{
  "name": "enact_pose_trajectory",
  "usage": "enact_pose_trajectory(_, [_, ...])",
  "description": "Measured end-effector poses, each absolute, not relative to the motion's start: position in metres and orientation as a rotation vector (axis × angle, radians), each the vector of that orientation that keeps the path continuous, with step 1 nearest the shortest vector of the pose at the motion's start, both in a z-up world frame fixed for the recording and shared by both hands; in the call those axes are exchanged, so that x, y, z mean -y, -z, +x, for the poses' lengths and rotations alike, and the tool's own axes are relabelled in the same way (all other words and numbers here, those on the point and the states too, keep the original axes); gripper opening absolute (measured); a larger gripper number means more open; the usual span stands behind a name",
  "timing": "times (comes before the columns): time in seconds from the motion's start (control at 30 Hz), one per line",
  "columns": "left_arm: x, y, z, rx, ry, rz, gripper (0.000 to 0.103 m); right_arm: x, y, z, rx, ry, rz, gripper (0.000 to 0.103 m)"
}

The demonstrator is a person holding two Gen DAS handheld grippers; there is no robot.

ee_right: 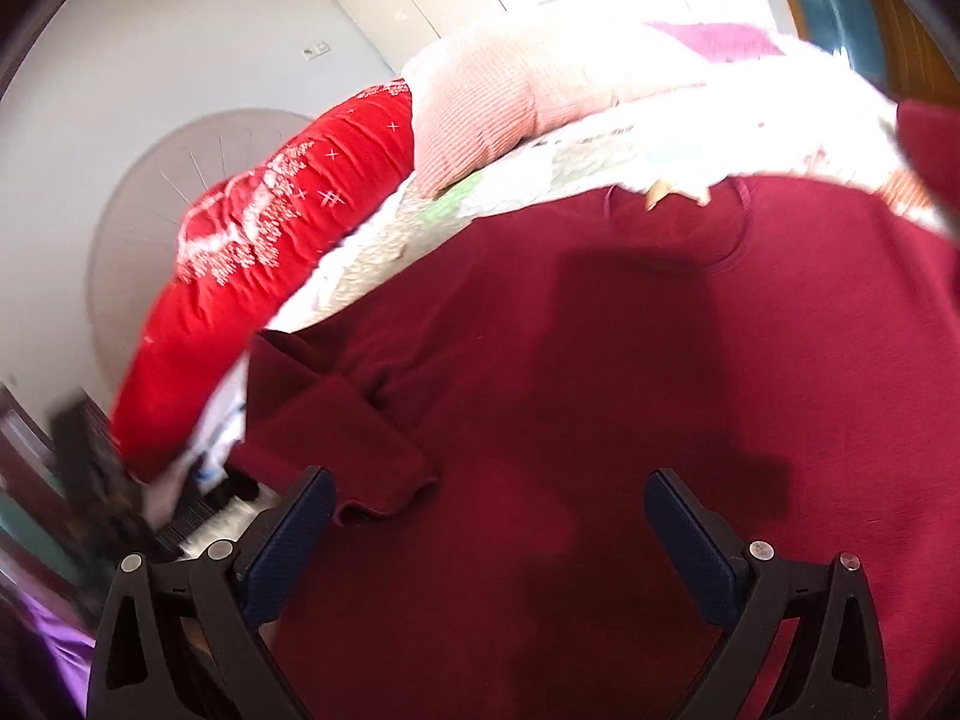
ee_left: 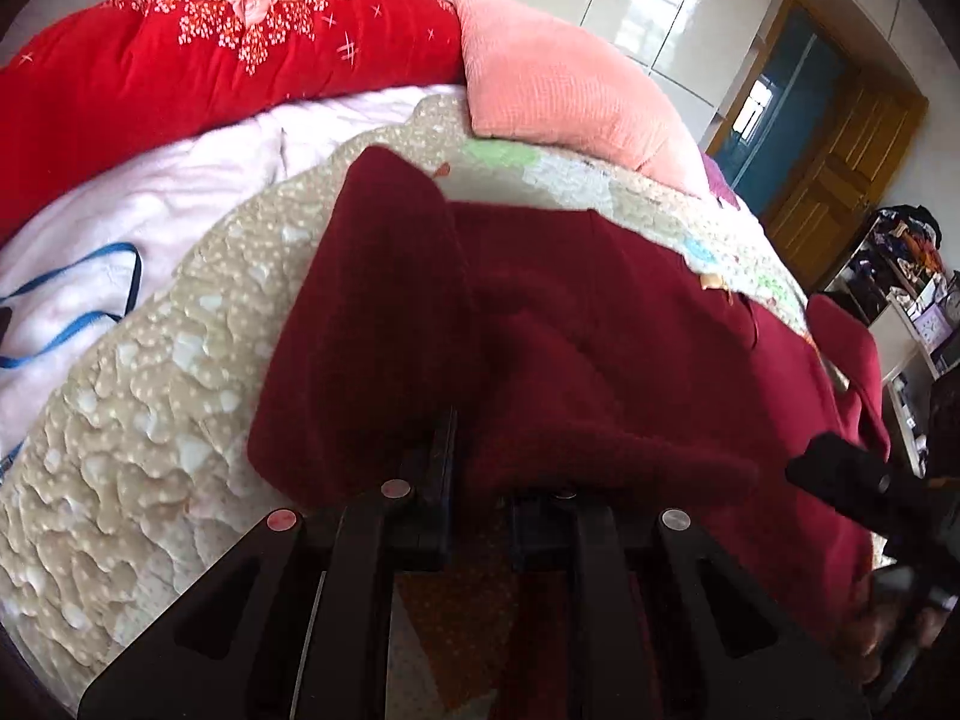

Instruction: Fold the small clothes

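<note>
A dark red knit sweater [ee_left: 600,324] lies spread on a beige patterned quilt [ee_left: 150,390] on the bed. My left gripper [ee_left: 474,462] is shut on a fold of the sweater's left side. The cloth is lifted and drapes over the fingertips, hiding them. In the right wrist view the sweater [ee_right: 570,360] fills the middle, with one sleeve [ee_right: 336,438] folded in at the left. My right gripper [ee_right: 489,480] stands open just above the sweater's body with nothing between its blue pads [ee_right: 288,540]. A black part at the right edge [ee_left: 840,474] of the left wrist view looks like the right gripper.
A bright red flowered duvet [ee_left: 180,60] and a pink pillow [ee_left: 558,78] lie at the head of the bed. A white blanket with a blue strap [ee_left: 90,300] sits at the left. A wooden door [ee_left: 840,168] and a cluttered shelf [ee_left: 900,276] stand at the right.
</note>
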State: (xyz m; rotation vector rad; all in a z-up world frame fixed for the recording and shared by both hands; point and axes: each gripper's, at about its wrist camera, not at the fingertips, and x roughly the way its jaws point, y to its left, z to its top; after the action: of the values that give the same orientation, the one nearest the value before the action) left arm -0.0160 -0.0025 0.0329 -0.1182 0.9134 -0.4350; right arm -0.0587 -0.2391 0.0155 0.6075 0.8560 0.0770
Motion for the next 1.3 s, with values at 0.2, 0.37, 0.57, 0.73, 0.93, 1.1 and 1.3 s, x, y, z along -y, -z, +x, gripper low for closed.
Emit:
enact_pose_trajectory(0.2, [0.003, -0.028, -0.020, -0.916, 0.429, -0.063, 0.012, 0.217, -0.004, -0.031, -0.920, -0.176, 0.657, 0.099])
enact_pose_trajectory(0.37, [-0.001, -0.025, -0.018, -0.928, 0.435, -0.082, 0.012, 0.182, 0.001, -0.011, -0.979, -0.139, 0.424, 0.072])
enact_pose_trajectory(0.57, [-0.002, -0.027, -0.020, -0.928, 0.423, -0.075, 0.012, 0.159, 0.001, -0.010, -0.929, -0.109, 0.205, 0.007])
enact_pose_trajectory(0.73, [-0.001, -0.053, -0.033, -0.888, 0.464, -0.062, 0.024, 0.182, -0.052, -0.039, -0.758, -0.088, 0.103, 0.005])
enact_pose_trajectory(0.93, [0.009, -0.095, -0.050, -0.744, 0.475, -0.033, 0.040, 0.265, -0.106, -0.060, -0.636, 0.216, -0.017, 0.005])
enact_pose_trajectory(1.1, [0.021, -0.082, -0.034, -0.792, 0.450, -0.010, 0.040, 0.336, -0.079, -0.065, -0.732, 0.444, -0.068, 0.005])
enact_pose_trajectory(1.3, [0.051, -0.060, -0.017, -0.851, 0.436, 0.032, 0.040, 0.381, -0.020, -0.052, -0.880, 0.518, -0.086, 0.005])
